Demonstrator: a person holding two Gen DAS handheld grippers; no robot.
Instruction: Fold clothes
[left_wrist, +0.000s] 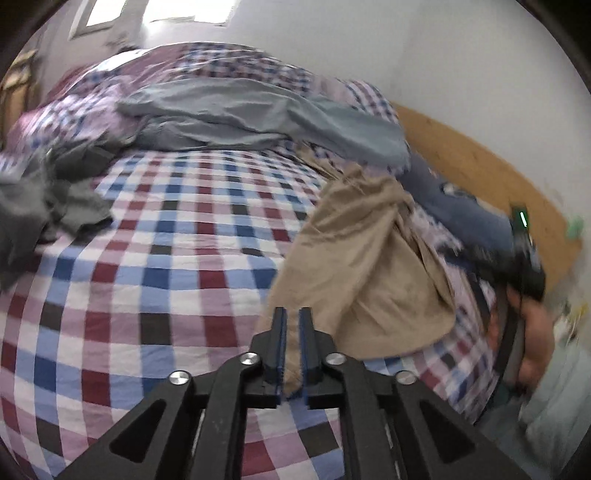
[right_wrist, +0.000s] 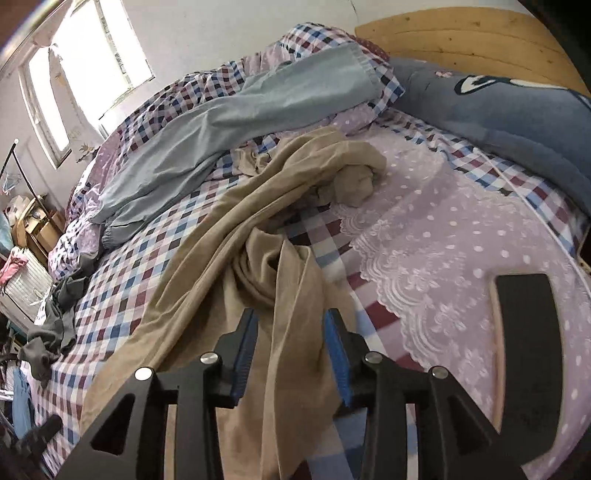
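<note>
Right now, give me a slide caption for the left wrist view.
Left gripper shut on a tan garment, lifting its edge above the checked bedsheet.

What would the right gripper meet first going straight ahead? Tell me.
The tan garment: the right gripper has its jaws open on either side of its bunched folds, so it is already there. Past that, probably checked bedsheet; depth is unclear.

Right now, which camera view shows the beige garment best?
The right wrist view: the beige garment lies stretched and crumpled across the checked bed, nearly all visible. The left wrist view shows only a lifted part, pinched in the left gripper, somewhat blurred.
</note>
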